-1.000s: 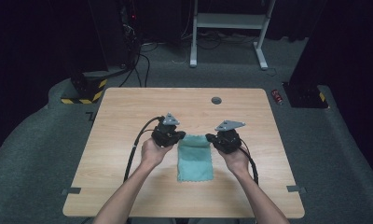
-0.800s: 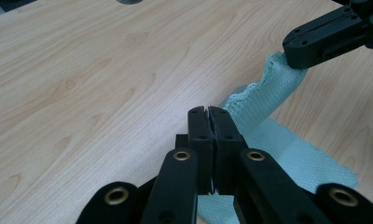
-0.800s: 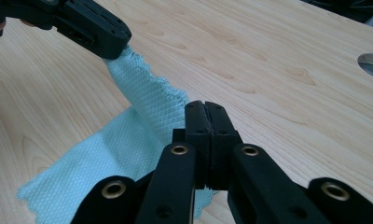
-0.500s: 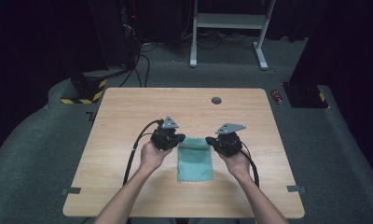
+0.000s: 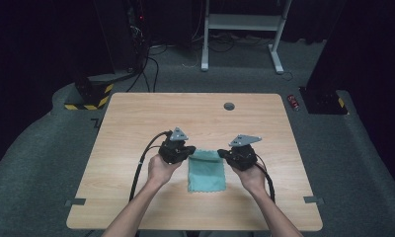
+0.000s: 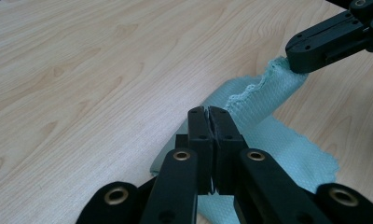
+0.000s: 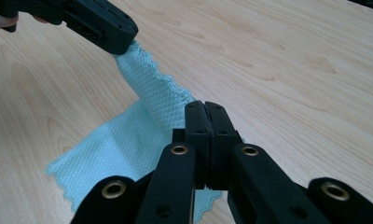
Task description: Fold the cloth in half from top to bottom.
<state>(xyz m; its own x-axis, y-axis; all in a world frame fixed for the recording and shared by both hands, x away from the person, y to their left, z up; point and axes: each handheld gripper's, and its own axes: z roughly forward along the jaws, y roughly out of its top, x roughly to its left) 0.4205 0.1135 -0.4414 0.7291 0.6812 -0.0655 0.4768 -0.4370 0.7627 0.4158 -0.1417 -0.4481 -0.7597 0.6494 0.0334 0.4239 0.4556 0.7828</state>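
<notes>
A teal mesh cloth (image 5: pixel 206 174) lies flat on the wooden table (image 5: pixel 136 118), its far edge raised off the wood. My left gripper (image 5: pixel 190 151) is shut on the cloth's far left corner, and its own view shows the black jaws (image 6: pixel 208 117) pressed together over the cloth (image 6: pixel 287 154). My right gripper (image 5: pixel 221 154) is shut on the far right corner, jaws (image 7: pixel 205 112) closed over the cloth (image 7: pixel 128 140). The lifted hem stretches between the two grippers. In the left gripper view the right gripper (image 6: pixel 299 65) pinches its corner; in the right gripper view the left gripper (image 7: pixel 124 44) pinches the other.
A small dark round disc (image 5: pixel 228 105) sits in the table near its far edge. Black cables (image 5: pixel 141 163) trail from the grippers toward the near edge. A red object (image 5: pixel 294 101) lies on the floor past the table's far right corner.
</notes>
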